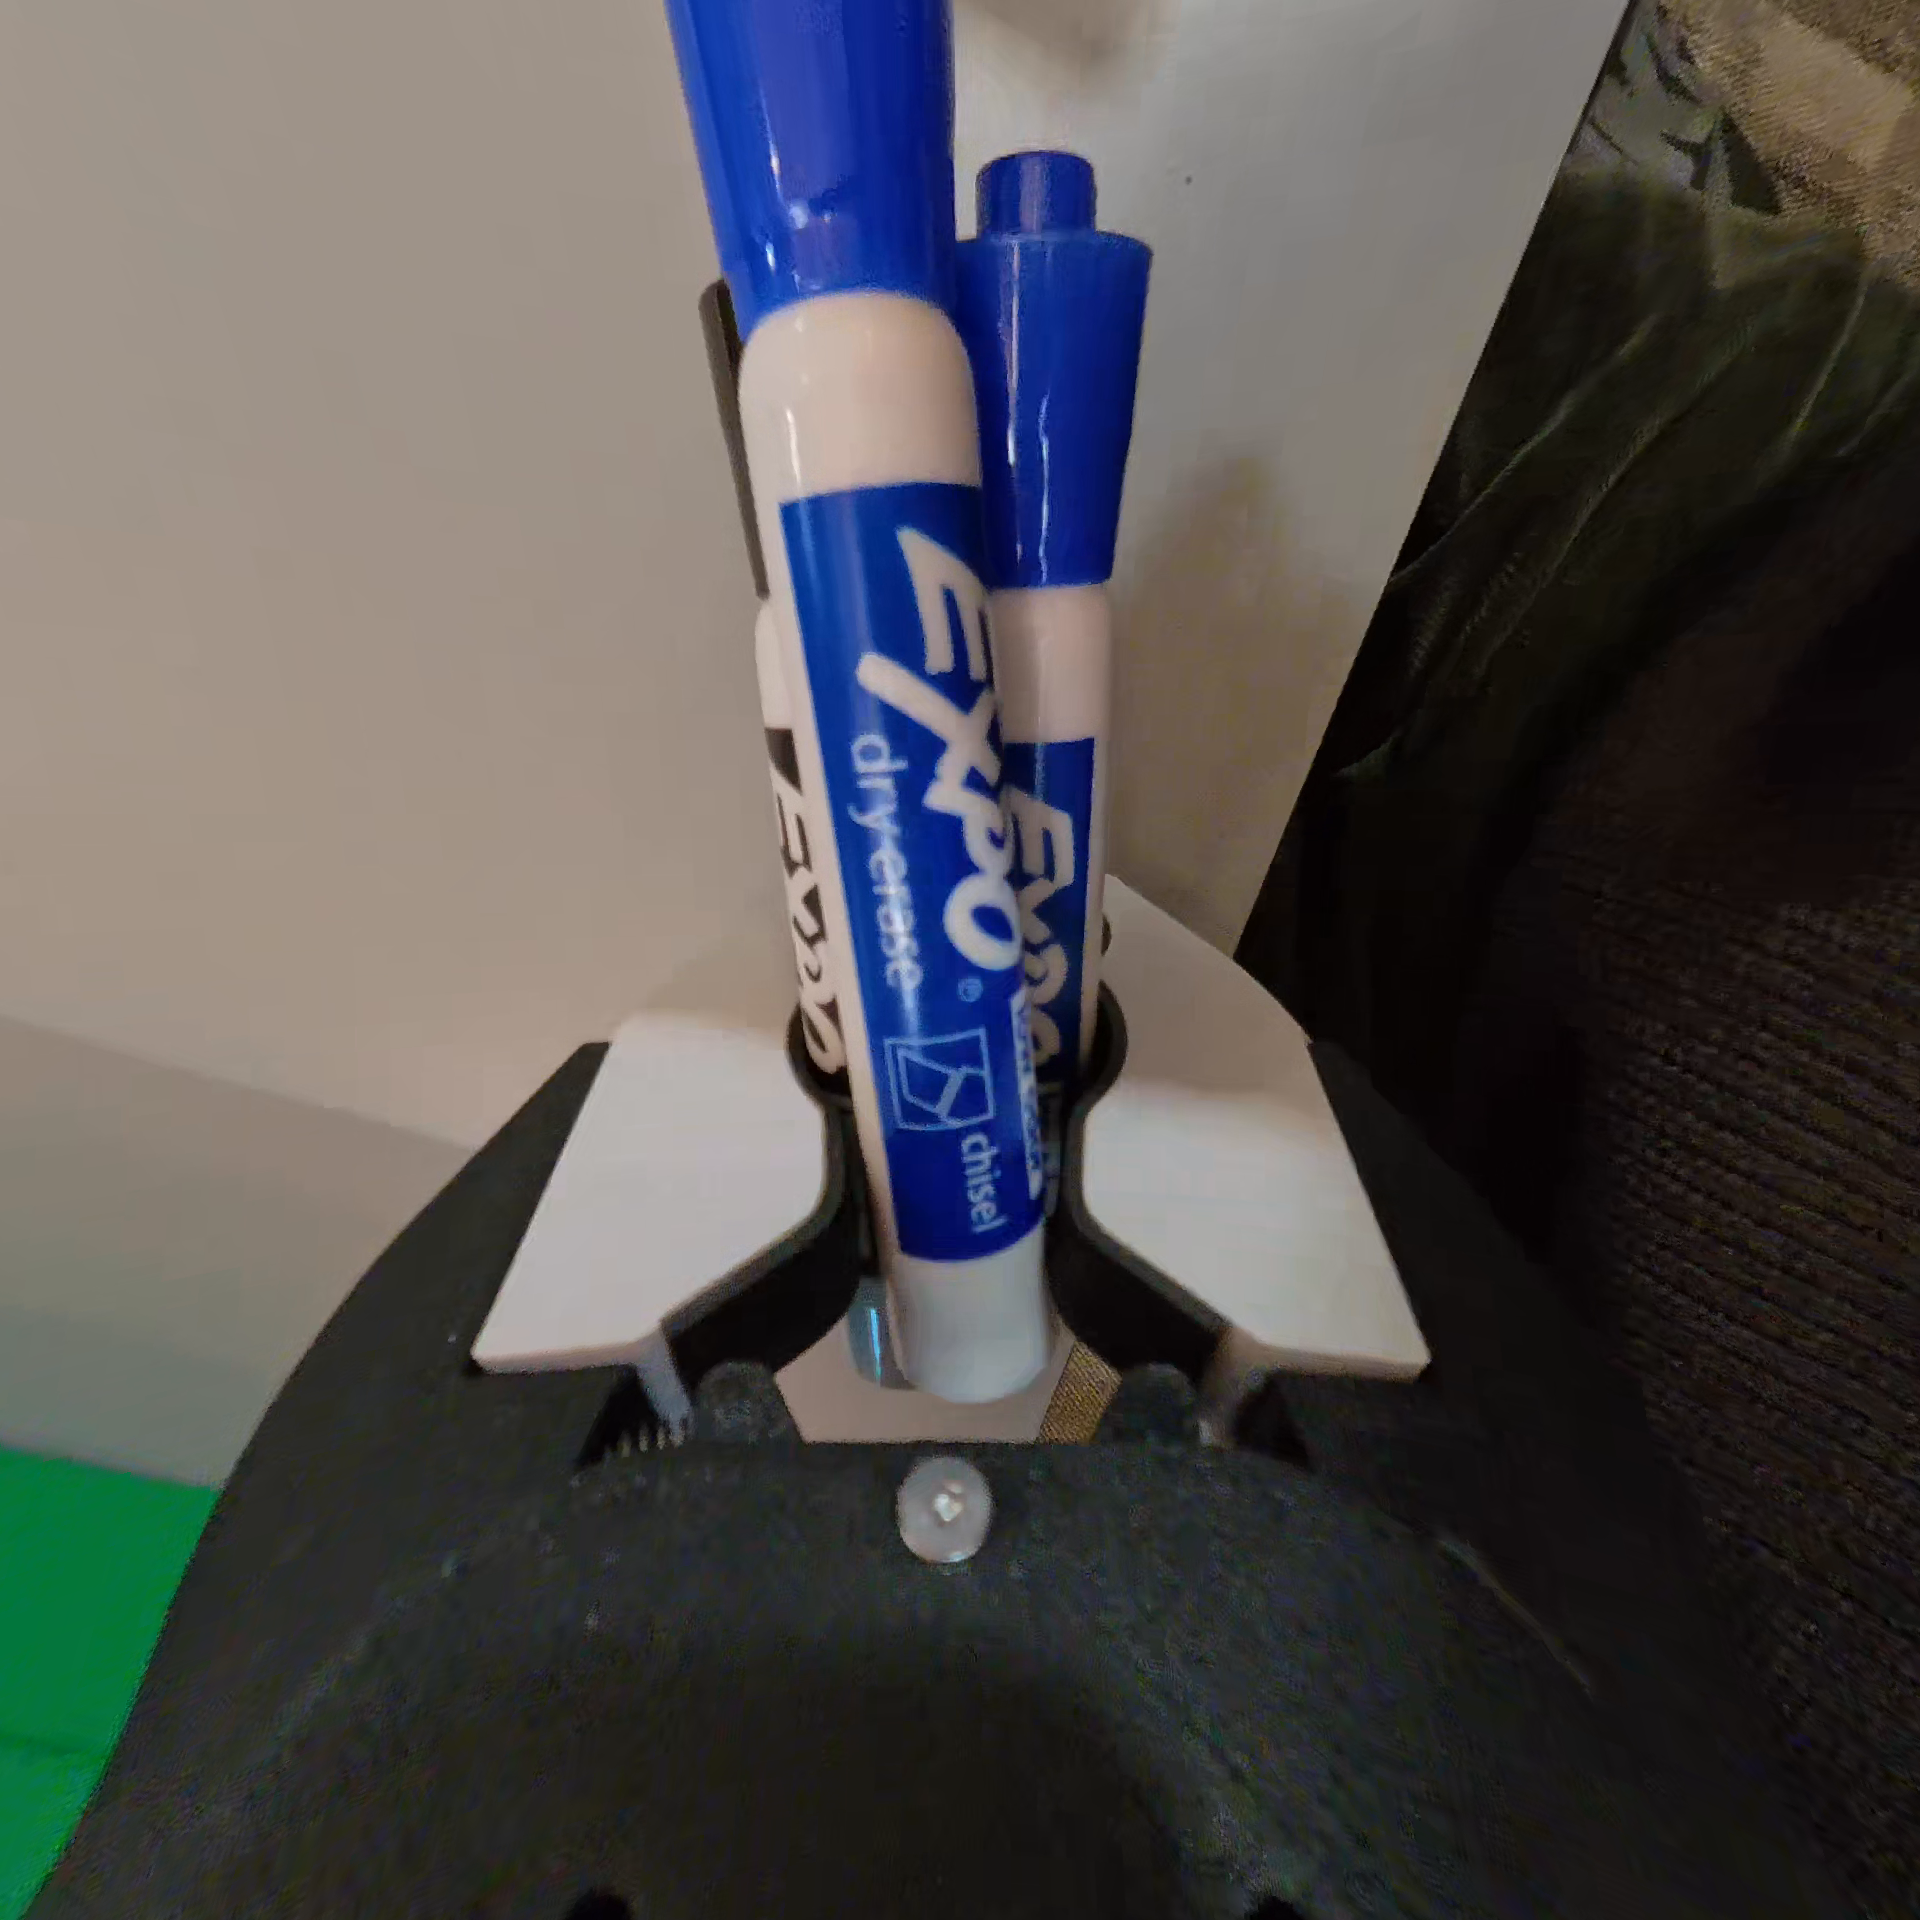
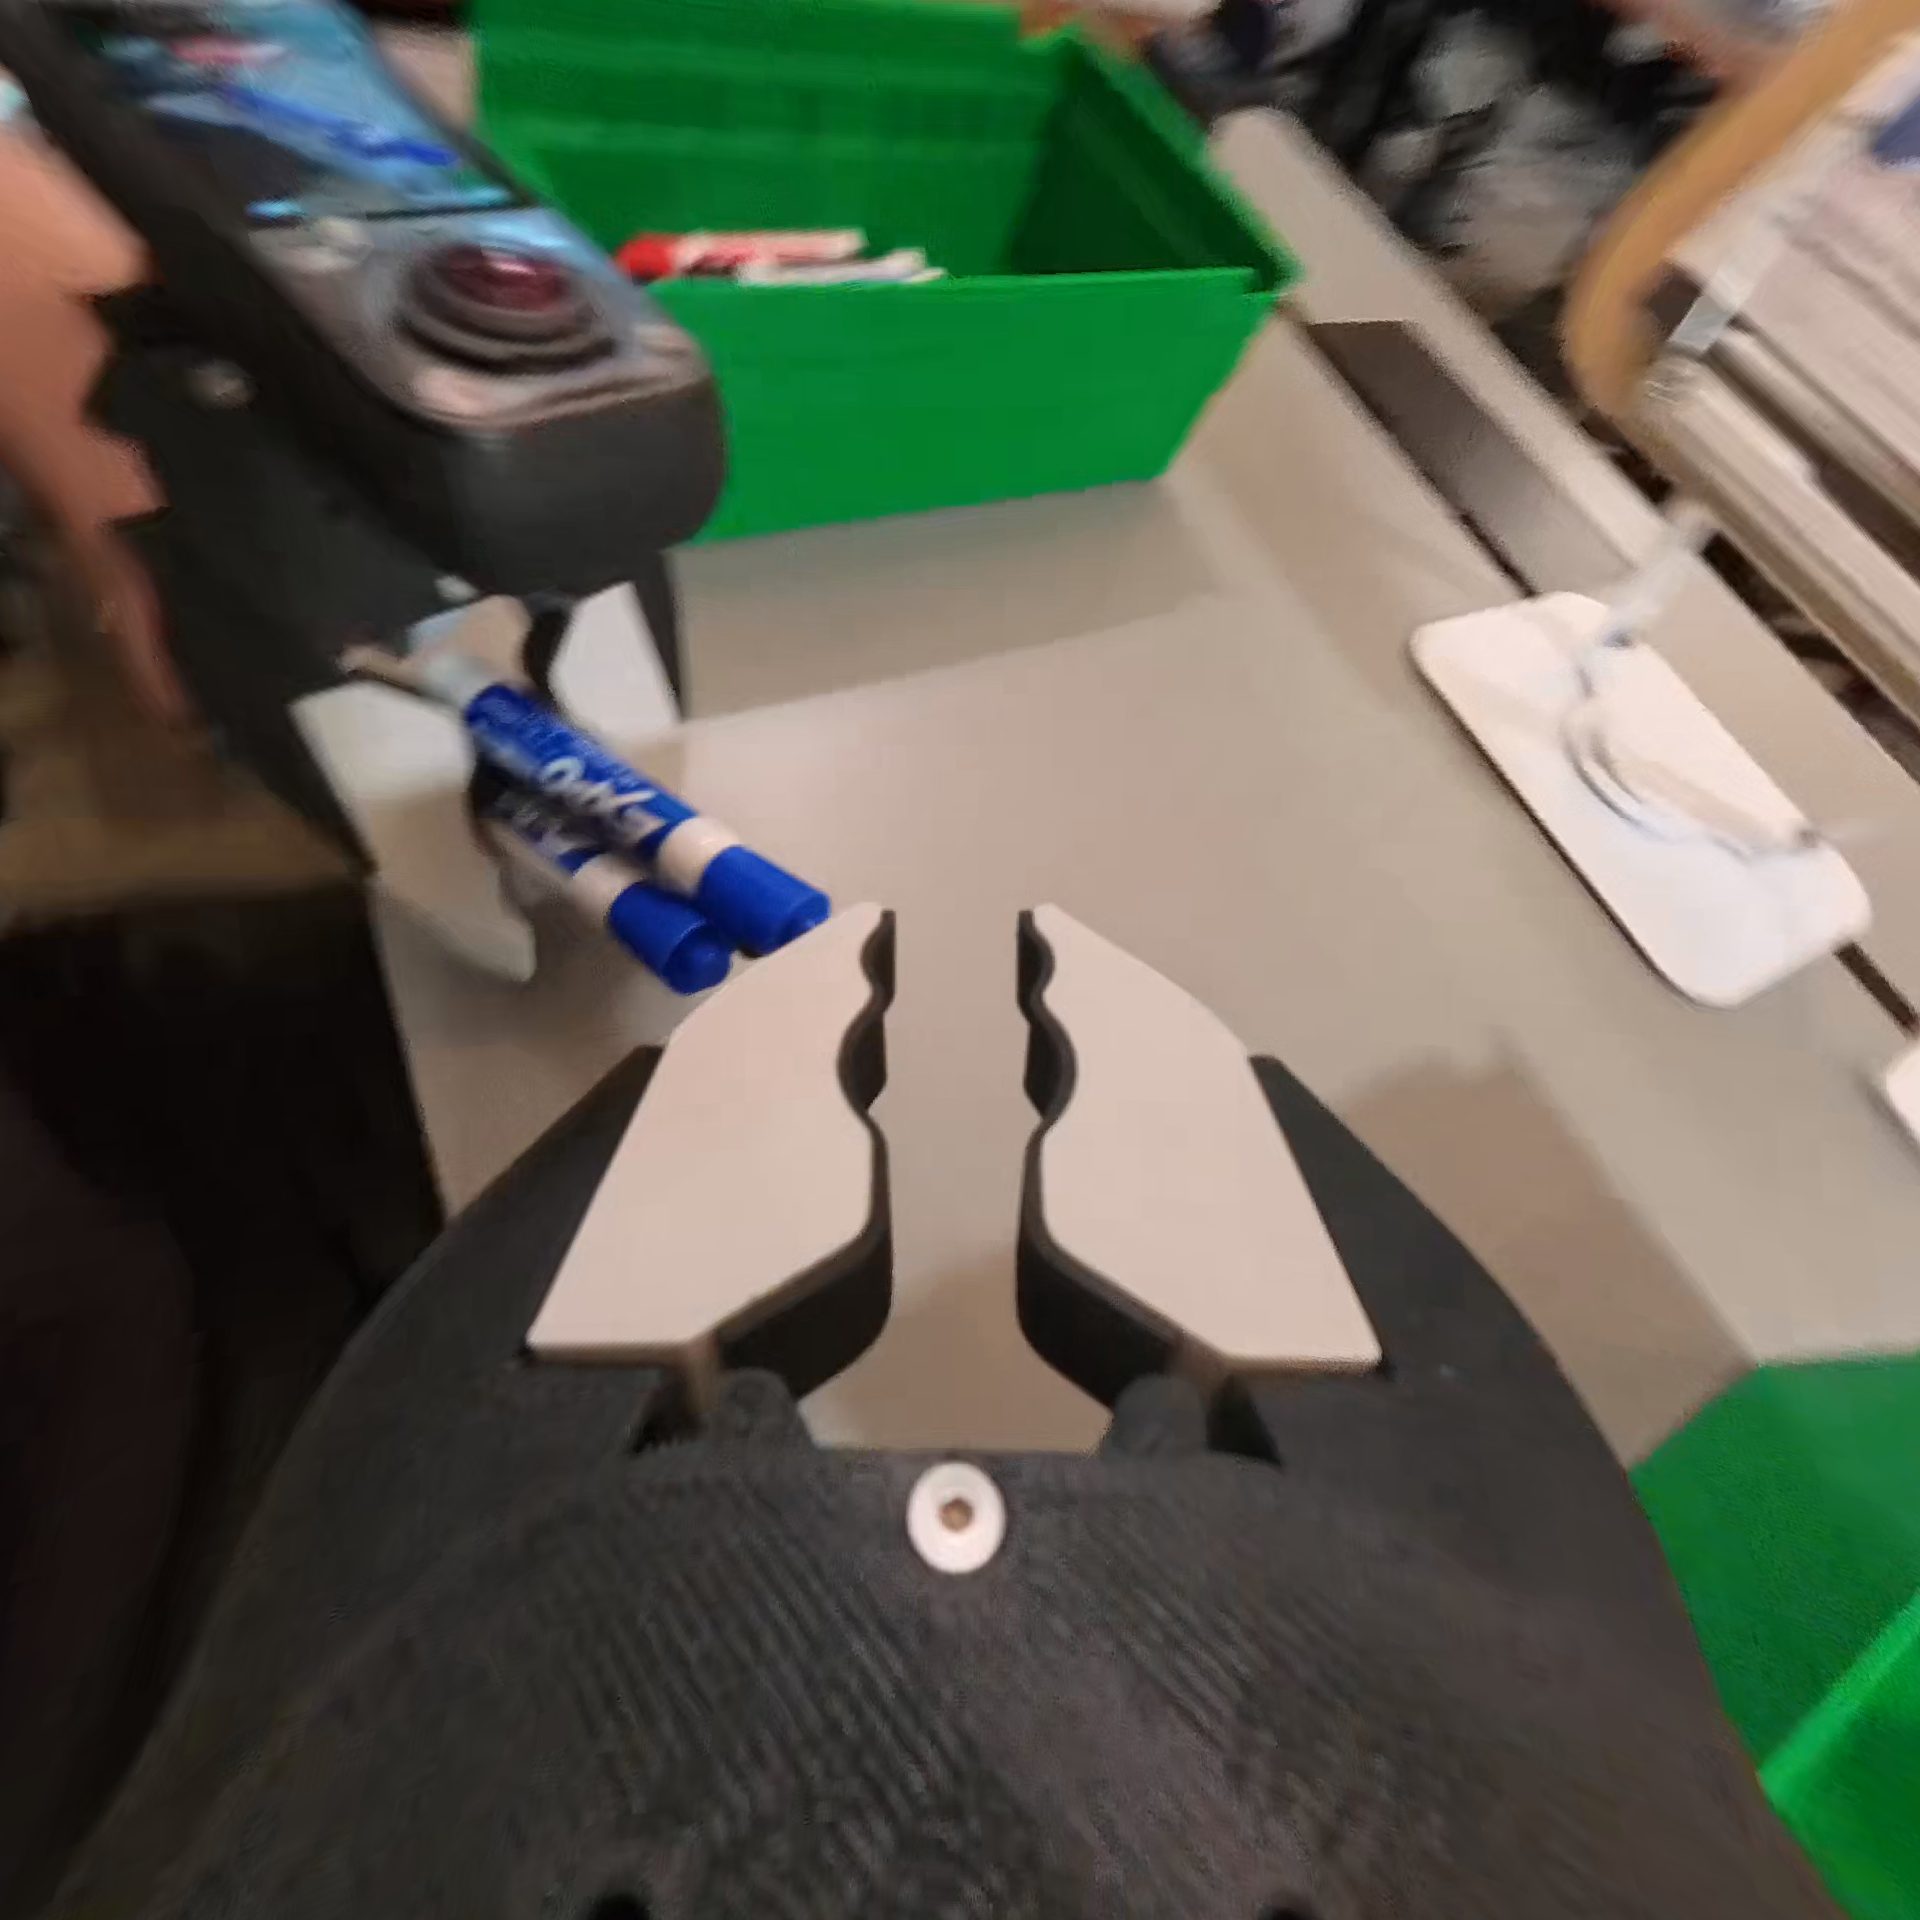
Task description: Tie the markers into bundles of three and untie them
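Note:
My left gripper [image 1: 956, 1049] is shut on a bundle of three dry-erase markers that point forward between its white fingers [image 1: 707, 1195]. A blue-capped marker [image 1: 914, 831] lies in front, a second blue marker [image 1: 1049, 436] to its right, and a black-labelled marker [image 1: 774, 748] is mostly hidden behind. In the right wrist view the left gripper [image 2: 520, 790] is at the left, holding the blue markers [image 2: 644, 831] low over the grey table [image 2: 1143, 831]. My right gripper [image 2: 956, 930] is open and empty, its left fingertip close to the marker caps.
A green bin [image 2: 935, 416] with red and white markers inside stands at the back of the table. A white flat pad [image 2: 1642, 790] with a cable lies at the right. Another green bin [image 2: 1808, 1538] is at the near right. Dark fabric [image 1: 1610, 935] fills the right of the left wrist view. Tip to tip, the grippers are about 15 cm apart.

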The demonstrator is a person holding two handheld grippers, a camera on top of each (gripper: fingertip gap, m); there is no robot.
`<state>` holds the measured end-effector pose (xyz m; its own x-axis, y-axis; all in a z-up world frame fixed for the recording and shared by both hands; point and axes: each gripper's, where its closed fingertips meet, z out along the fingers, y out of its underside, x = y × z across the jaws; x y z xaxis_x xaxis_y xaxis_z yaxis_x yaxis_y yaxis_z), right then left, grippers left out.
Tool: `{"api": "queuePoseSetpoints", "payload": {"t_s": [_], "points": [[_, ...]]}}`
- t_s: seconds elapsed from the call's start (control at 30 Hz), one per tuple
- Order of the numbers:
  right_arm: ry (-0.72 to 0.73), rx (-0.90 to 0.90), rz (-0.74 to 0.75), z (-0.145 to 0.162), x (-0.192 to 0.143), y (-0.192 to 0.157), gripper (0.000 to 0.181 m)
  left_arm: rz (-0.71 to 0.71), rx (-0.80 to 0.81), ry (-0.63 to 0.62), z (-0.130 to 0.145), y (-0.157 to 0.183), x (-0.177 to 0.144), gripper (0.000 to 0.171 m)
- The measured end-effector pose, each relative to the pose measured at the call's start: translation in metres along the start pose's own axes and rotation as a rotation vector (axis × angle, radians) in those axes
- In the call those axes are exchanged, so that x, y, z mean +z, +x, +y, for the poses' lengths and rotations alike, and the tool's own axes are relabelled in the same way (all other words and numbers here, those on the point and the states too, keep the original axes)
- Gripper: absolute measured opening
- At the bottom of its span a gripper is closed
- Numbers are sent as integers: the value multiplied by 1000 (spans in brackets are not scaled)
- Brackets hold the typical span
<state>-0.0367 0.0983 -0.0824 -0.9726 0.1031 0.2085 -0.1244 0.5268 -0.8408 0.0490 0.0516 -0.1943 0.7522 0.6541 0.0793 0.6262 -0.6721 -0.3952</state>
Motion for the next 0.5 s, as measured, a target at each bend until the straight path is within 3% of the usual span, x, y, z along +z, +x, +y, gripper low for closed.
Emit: {"api": "queuePoseSetpoints", "payload": {"t_s": [0.13,0.17,0.27,0.4,0.5], "points": [[137,200,358,29,2,24,16,73,67,-104,3,-1,-1,45],[141,205,394,37,2,21,1,91,123,-150,6,-1,0,45],[110,162,532,50,-9,22,0,71,196,-231,7,-9,7,47],[167,202,489,41,-14,19,0,96,178,-241,-1,-10,14,46],[152,260,470,52,-13,26,0,66,163,-277,-3,-17,17,46]]}}
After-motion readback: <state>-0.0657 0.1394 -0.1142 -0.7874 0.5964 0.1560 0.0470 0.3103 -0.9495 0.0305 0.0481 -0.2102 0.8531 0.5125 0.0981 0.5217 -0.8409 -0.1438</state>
